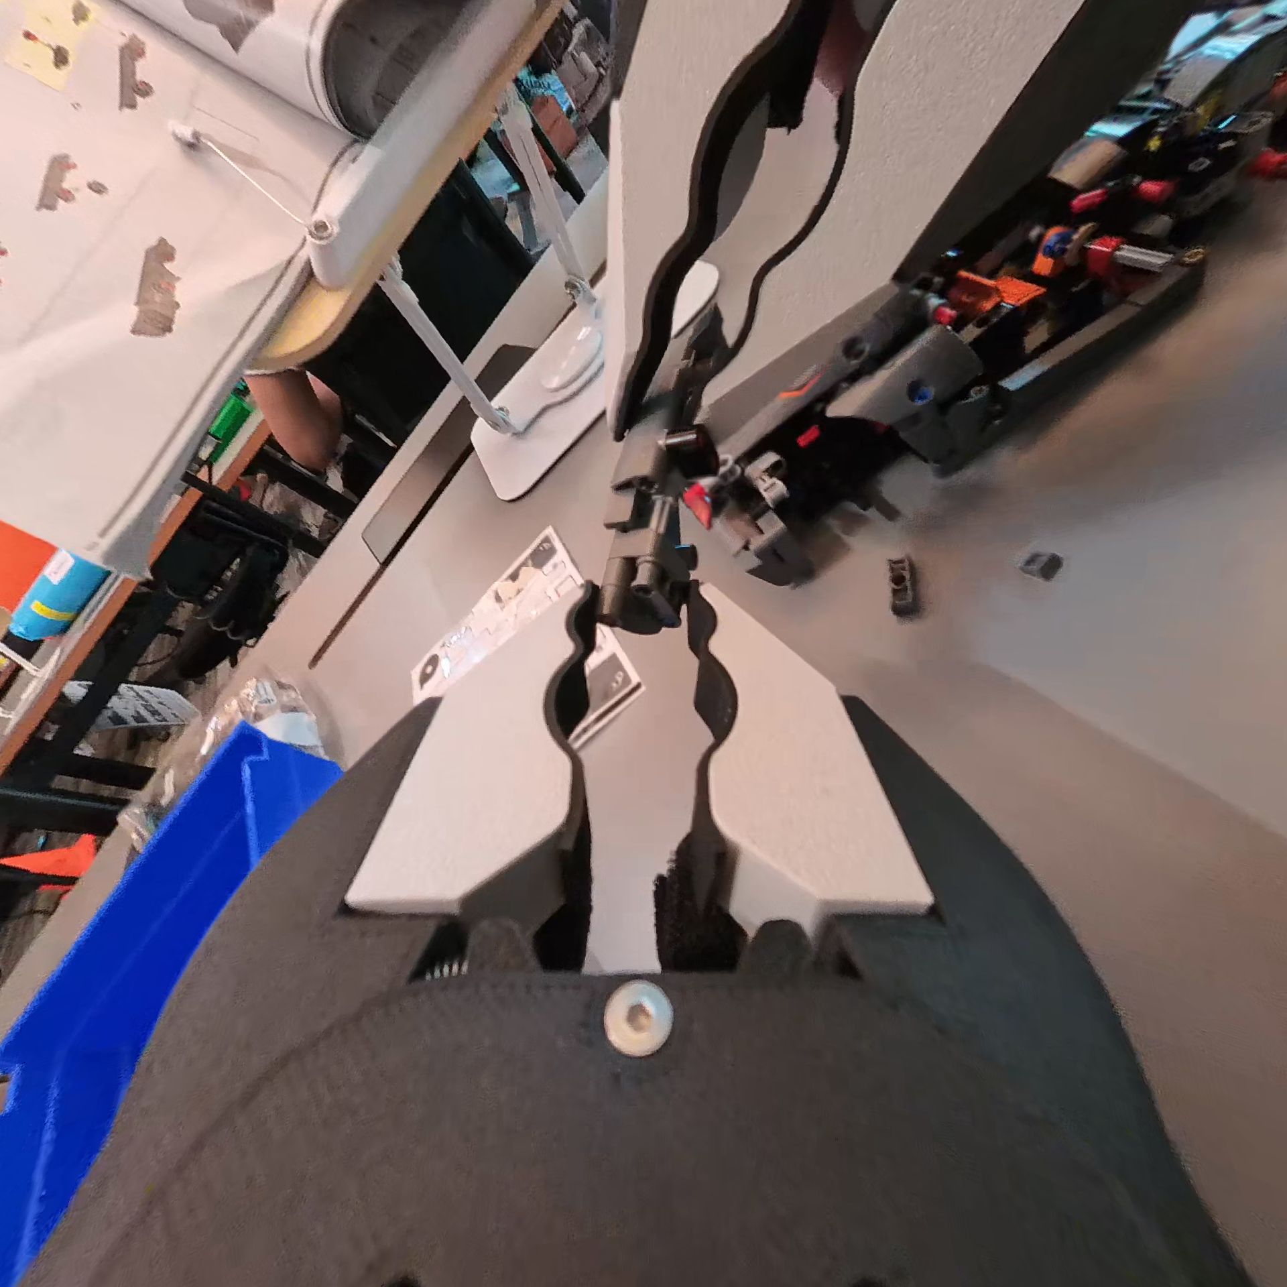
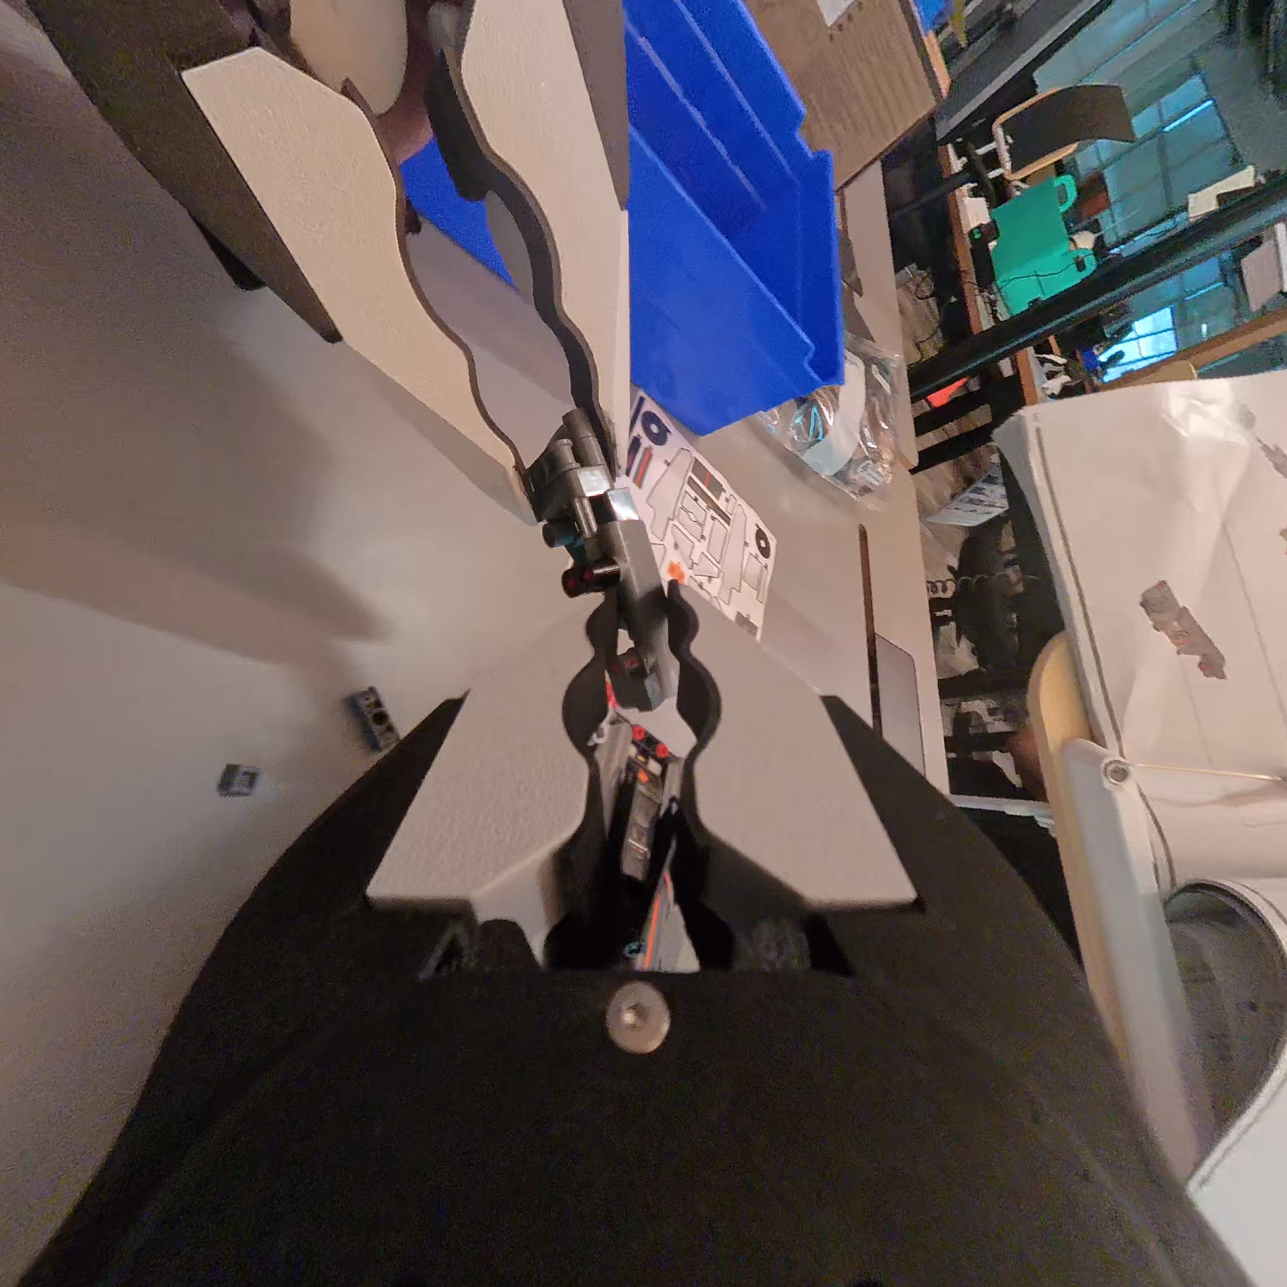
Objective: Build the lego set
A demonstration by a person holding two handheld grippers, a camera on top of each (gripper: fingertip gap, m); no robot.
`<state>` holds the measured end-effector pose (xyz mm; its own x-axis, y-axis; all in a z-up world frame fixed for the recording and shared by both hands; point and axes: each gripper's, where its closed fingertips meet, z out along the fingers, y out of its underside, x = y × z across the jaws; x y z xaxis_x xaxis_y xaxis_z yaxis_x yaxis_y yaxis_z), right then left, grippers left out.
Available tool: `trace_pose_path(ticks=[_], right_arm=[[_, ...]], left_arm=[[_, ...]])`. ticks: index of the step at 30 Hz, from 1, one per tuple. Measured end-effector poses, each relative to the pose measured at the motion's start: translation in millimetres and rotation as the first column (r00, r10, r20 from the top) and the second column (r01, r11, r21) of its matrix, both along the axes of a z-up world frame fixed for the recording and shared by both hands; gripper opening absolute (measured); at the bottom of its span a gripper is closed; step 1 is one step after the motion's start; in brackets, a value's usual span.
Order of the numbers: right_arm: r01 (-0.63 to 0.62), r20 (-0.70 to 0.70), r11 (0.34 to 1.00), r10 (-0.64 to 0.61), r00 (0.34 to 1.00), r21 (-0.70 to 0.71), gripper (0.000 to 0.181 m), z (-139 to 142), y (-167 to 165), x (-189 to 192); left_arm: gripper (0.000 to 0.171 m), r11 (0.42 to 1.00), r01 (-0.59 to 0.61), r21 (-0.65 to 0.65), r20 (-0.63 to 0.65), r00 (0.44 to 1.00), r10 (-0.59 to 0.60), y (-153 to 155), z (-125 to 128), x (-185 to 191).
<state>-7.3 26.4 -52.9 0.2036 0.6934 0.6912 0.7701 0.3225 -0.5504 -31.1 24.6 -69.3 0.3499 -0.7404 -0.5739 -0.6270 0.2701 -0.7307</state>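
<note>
Both grippers clamp one dark grey lego subassembly (image 1: 644, 536) above the grey table (image 1: 1044, 731): left gripper (image 1: 641, 606) on one end, right gripper (image 2: 641, 648) on the other. Bare table surrounds two loose grey pieces (image 1: 903, 576); the blue bin (image 2: 731, 244) stands near the table's edge.

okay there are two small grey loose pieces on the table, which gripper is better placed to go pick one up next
Neither is free: the left gripper and right gripper both grip the grey subassembly. The loose pieces lie off the left's right side.
</note>
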Motion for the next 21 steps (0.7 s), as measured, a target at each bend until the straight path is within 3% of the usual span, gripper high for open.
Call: trace_pose_path(ticks=[15, 21], right_arm=[[0.175, -0.153, 0.977, -0.156, 0.976, 0.124, 0.013, 46.8, 44.9, 42.4], [0.209, -0.180, 0.969, -0.183, 0.966, 0.135, 0.014, 53.0, 53.8, 56.1]], left_arm=[[0.023, 0.979, 0.077, 0.187, -0.013, 0.997, -0.076, 47.3, 47.6, 40.4], [0.023, 0.968, 0.109, 0.224, -0.030, 0.994, -0.105, 55.3, 53.9, 53.2]])
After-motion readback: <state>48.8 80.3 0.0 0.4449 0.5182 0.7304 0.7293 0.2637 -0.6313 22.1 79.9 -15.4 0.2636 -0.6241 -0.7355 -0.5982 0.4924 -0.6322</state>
